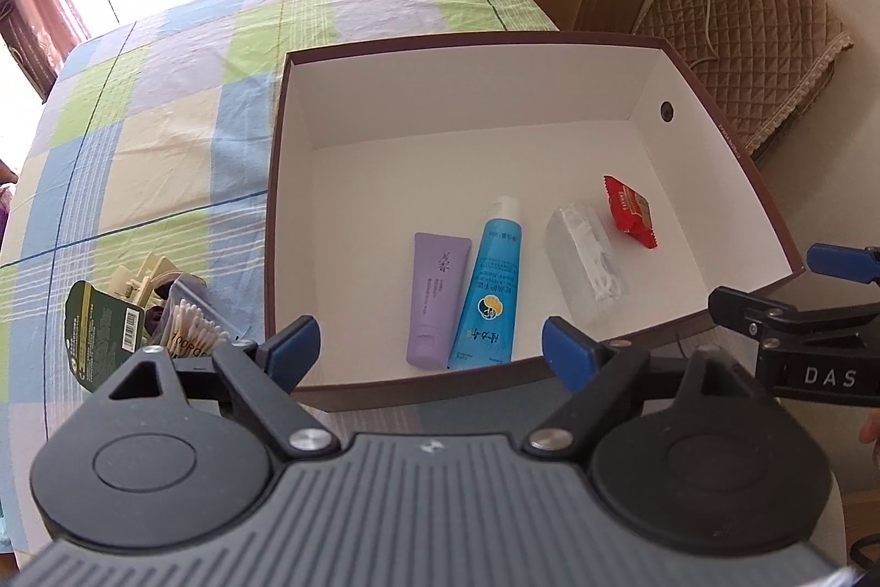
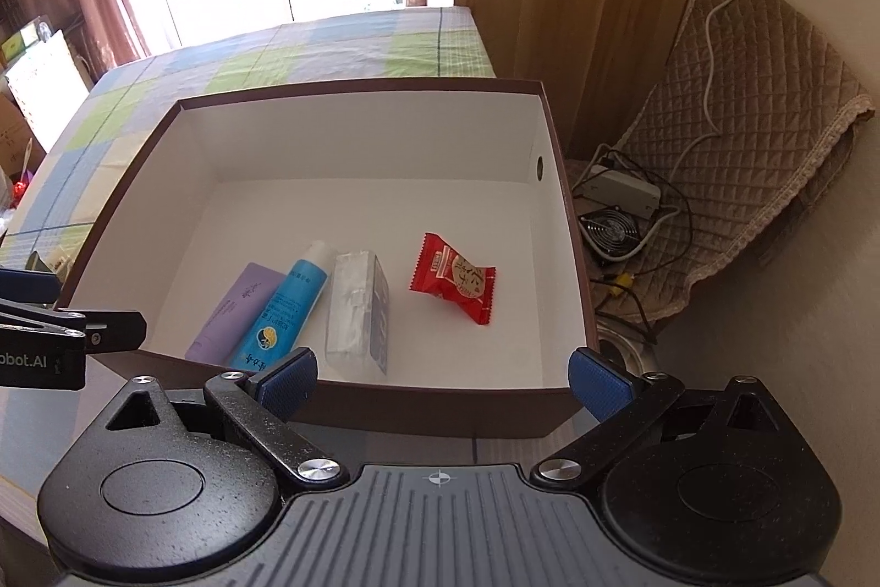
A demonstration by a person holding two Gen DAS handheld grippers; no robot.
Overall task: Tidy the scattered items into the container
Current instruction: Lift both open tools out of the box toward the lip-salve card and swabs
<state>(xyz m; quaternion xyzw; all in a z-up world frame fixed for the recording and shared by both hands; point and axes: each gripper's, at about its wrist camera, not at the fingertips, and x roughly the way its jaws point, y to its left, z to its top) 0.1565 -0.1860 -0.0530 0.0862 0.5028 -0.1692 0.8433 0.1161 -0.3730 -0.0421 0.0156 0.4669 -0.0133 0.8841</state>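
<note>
Box (image 1: pixel 286 180) with brown outer walls and a white inside sits on the checked cloth (image 1: pixel 165 103) of the tabletop, straight ahead of both hand-held grippers and just past their fingertips. Inside it, on the white floor, four things lie near the front wall: a purple tube (image 1: pixel 434 290), a blue tube (image 1: pixel 487 290) touching its right side, a clear packet (image 1: pixel 583 257) of white picks a little further right, and a red snack wrapper (image 1: pixel 630 210) beyond that, apart from the rest.

Left hand-held gripper (image 1: pixel 432 347) hovers over the box's near wall with its blue pads spread wide and nothing between them. To its left, outside the box and on the cloth, a small heap remains: a bag of cotton swabs (image 1: pixel 190 328), a dark green packet (image 1: pixel 104 334) with a barcode, and a cream hair clip (image 1: pixel 143 281) behind them, all touching or overlapping.

Right hand-held gripper (image 2: pixel 445 375) also stands wide apart and empty, its pads level with the box's front wall; the red wrapper lies ahead of it, slightly right of centre, and the clear packet just ahead of its left pad. In the left wrist view it shows at the right edge, beside the box's front right corner.

To the right of the tabletop, a quilted brown cover (image 2: pixel 759 136) drapes over something by the wall.
</note>
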